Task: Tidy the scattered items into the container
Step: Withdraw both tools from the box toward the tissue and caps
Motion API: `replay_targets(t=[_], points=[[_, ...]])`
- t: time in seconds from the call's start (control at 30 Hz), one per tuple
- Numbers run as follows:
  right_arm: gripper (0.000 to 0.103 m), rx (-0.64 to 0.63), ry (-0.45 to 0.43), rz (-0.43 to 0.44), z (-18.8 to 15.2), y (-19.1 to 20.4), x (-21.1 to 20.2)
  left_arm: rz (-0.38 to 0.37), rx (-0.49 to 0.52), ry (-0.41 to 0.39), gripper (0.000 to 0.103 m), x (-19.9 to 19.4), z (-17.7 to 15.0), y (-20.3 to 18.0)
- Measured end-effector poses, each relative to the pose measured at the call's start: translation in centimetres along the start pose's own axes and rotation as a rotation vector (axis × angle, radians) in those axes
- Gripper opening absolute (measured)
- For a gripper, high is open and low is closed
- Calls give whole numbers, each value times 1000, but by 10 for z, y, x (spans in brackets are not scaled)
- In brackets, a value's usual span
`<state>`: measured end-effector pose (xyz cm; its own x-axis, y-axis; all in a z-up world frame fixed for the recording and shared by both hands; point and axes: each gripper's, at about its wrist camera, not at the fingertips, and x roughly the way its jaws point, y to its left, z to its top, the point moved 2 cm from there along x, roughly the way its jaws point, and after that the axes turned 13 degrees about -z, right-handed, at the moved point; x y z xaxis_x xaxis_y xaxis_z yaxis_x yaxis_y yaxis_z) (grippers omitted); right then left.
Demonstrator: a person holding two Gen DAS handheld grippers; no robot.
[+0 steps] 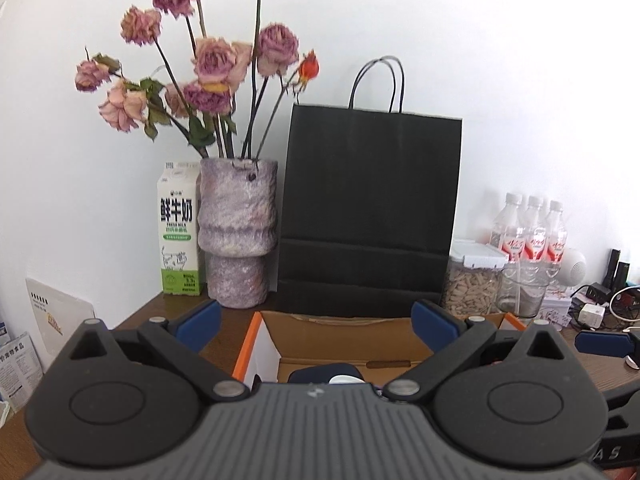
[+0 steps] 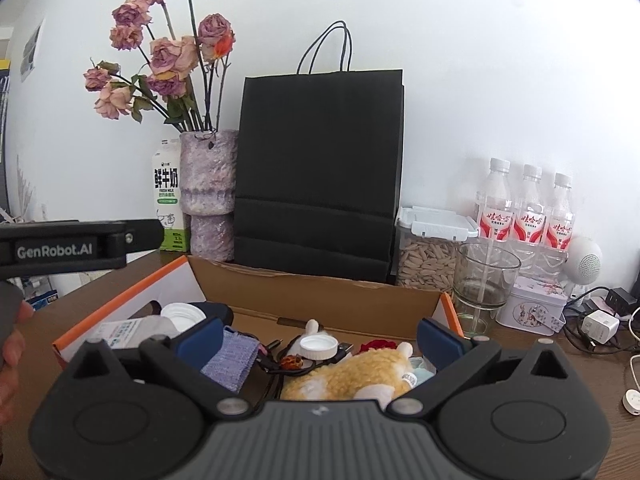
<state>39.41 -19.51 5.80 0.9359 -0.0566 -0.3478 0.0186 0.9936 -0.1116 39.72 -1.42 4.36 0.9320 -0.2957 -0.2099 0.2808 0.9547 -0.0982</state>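
An open cardboard box [image 2: 320,296] with orange edges stands on the wooden table. In the right wrist view it holds a yellow plush toy [image 2: 360,372], a white cap [image 2: 319,346], a purple cloth [image 2: 234,358], a white bottle [image 2: 132,330], black cables and a red item [image 2: 378,345]. My right gripper [image 2: 320,342] hovers open above these, holding nothing. My left gripper [image 1: 316,324] is open and empty over the box [image 1: 256,336], where a dark item and a white piece [image 1: 344,378] show. Its black body [image 2: 80,244] also shows at the left of the right wrist view, with a hand [image 2: 12,344] on it.
Behind the box stand a black paper bag [image 1: 368,208], a vase of dried roses [image 1: 236,232] and a milk carton [image 1: 178,232]. To the right are a seed jar [image 2: 426,256], a glass [image 2: 484,280], three water bottles [image 2: 528,212], a tin [image 2: 532,308], chargers and cables [image 2: 600,324].
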Motion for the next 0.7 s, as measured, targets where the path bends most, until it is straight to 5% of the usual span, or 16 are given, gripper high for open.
replay_targets(t=[0.3,0.7], points=[[103,-10,-12,8,-13,-17,-41,-35,30,-15,103,-42,-17,9],[103,6,96,-4,-69,-27,-83,-18,31,51,103,-85,-53,21]])
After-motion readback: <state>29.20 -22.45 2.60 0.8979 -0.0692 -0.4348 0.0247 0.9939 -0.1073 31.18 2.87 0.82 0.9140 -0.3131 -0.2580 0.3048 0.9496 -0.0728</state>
